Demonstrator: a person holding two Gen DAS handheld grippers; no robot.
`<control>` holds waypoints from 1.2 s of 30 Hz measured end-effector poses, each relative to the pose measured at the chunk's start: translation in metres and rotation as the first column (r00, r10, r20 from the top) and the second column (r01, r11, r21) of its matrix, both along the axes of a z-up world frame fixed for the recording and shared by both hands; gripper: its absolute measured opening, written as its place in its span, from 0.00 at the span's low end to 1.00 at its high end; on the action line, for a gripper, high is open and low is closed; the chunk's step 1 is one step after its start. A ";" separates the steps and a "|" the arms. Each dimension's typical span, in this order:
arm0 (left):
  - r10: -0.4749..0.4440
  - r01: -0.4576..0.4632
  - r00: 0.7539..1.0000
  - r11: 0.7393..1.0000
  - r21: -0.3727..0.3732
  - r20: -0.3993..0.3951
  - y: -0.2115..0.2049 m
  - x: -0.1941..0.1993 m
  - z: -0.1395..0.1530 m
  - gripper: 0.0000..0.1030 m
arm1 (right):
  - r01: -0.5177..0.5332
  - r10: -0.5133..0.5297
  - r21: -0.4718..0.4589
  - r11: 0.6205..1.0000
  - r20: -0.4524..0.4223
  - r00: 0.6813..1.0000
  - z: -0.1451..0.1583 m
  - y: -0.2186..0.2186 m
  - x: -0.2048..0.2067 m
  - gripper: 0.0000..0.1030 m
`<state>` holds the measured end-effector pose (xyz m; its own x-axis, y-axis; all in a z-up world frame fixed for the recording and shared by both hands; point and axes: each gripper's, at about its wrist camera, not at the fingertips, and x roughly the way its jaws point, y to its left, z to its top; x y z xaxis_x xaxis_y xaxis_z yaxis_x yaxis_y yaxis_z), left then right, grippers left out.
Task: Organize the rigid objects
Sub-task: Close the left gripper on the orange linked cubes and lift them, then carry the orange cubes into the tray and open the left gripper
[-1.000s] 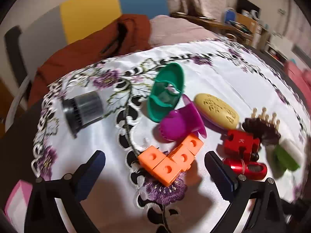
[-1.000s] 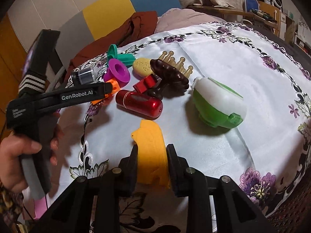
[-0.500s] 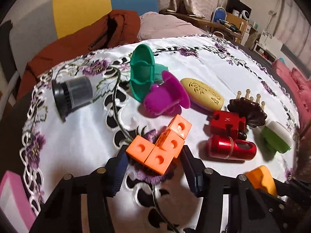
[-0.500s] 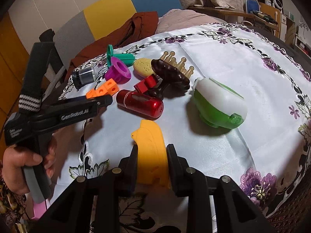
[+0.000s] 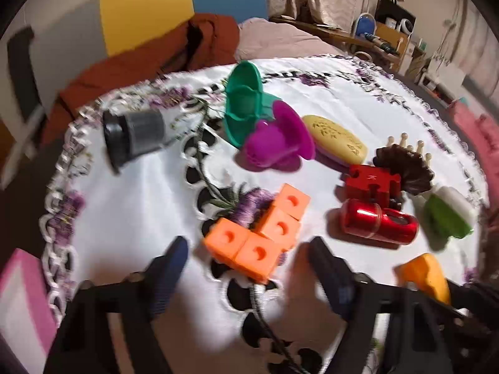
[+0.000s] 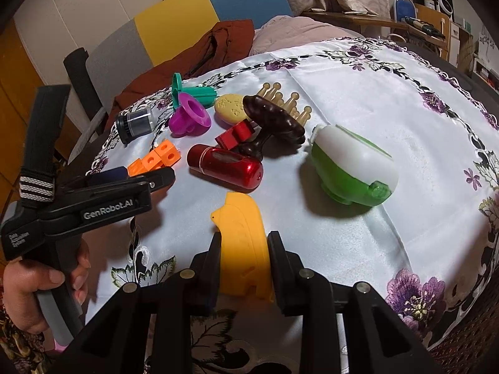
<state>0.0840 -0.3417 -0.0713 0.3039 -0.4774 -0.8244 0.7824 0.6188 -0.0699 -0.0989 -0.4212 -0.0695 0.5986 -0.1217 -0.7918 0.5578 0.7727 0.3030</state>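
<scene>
An L-shaped cluster of orange cubes (image 5: 268, 230) lies on the embroidered white tablecloth (image 5: 140, 212). My left gripper (image 5: 247, 246) straddles its near end. The jaws are opening, and a gap shows between each pad and the cubes. In the right wrist view the left gripper (image 6: 143, 176) lies low beside the orange cubes (image 6: 156, 157), with a hand on its grip. My right gripper (image 6: 244, 240) is shut on a yellow-orange plastic piece (image 6: 240, 218) that rests on the cloth. The same piece (image 5: 425, 275) shows at the lower right of the left wrist view.
Beyond the cubes lie a red cylinder (image 6: 226, 168), a red puzzle block (image 6: 234, 135), a brown pegged massager (image 6: 274, 121), a green-and-white box (image 6: 352, 168), a yellow oval (image 6: 229, 109), a purple cup (image 6: 190, 118), a teal funnel (image 6: 193, 92) and a grey cap (image 6: 135, 123). A chair with a rust jacket (image 6: 224, 43) stands behind the table.
My left gripper came forward over the orange cubes and its jaws narrowed from wide to close around them, then spread a little. The right gripper and its yellow-orange piece stayed still.
</scene>
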 end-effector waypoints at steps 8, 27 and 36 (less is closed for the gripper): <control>0.032 -0.032 0.998 0.999 -0.002 -0.045 0.013 -0.007 0.007 0.52 | -0.021 0.020 -0.059 0.998 -0.022 1.000 0.001 0.009 0.001 0.28; 0.244 -0.282 0.953 0.929 -0.238 -0.178 0.157 -0.036 0.049 0.52 | -0.037 0.036 0.010 0.999 0.022 0.999 0.009 0.029 0.000 0.26; 0.431 -0.462 0.886 0.856 -0.233 -0.173 0.234 -0.013 0.049 0.52 | -0.134 0.133 0.010 0.991 0.041 0.990 0.019 0.063 0.018 0.26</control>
